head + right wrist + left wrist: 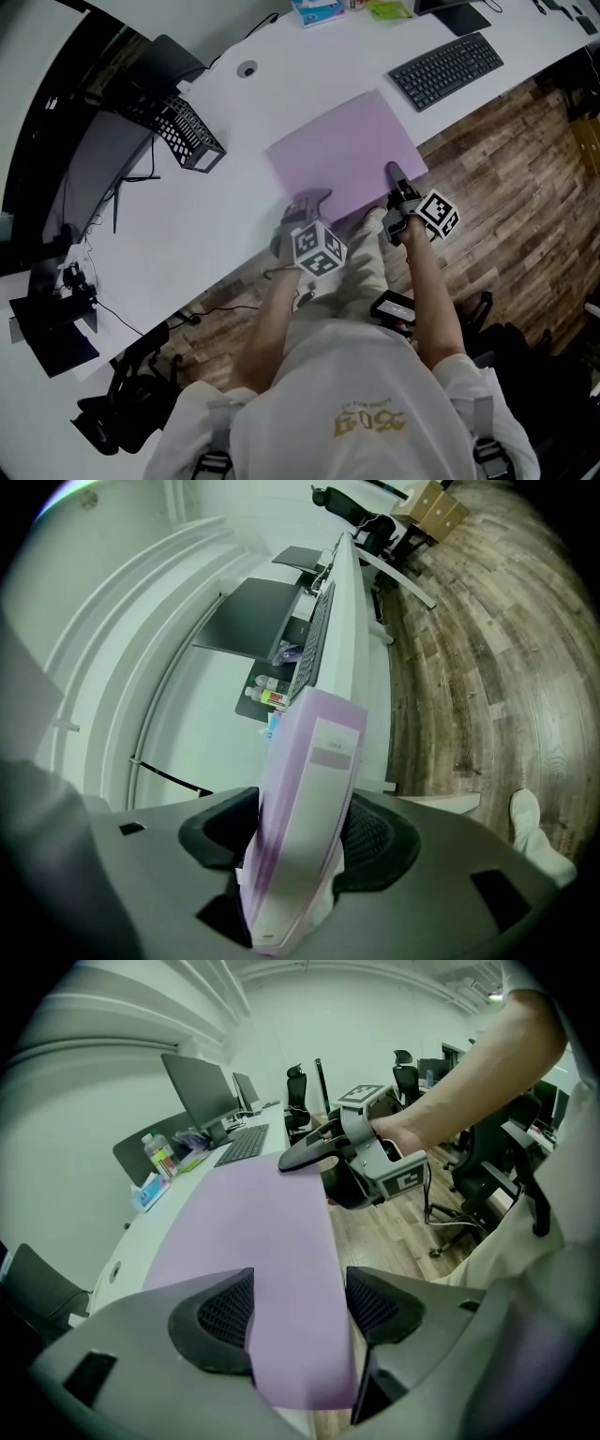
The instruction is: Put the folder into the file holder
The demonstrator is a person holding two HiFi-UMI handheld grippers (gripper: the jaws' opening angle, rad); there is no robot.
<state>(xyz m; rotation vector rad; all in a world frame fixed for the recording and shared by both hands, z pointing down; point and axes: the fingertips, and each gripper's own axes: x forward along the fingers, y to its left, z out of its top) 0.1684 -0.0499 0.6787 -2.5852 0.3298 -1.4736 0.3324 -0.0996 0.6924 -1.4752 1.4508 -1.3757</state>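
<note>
Head view puts the lilac folder (347,150) flat on the white desk (234,225), with its near edge at the desk's lip. Your right gripper (300,846) is clenched on the folder's labelled edge, at its 5 o'clock corner. Your left gripper (300,1309) sits at the 7 o'clock corner, jaws spread and pads clear of the cover between them. The black mesh file holder (186,133) stands at 10 o'clock from the folder, well apart.

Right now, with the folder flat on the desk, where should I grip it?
Probably the labelled spine of the folder, at the desk edge, coming level from the floor side: it lies flat, so both faces are reachable only there.
</note>
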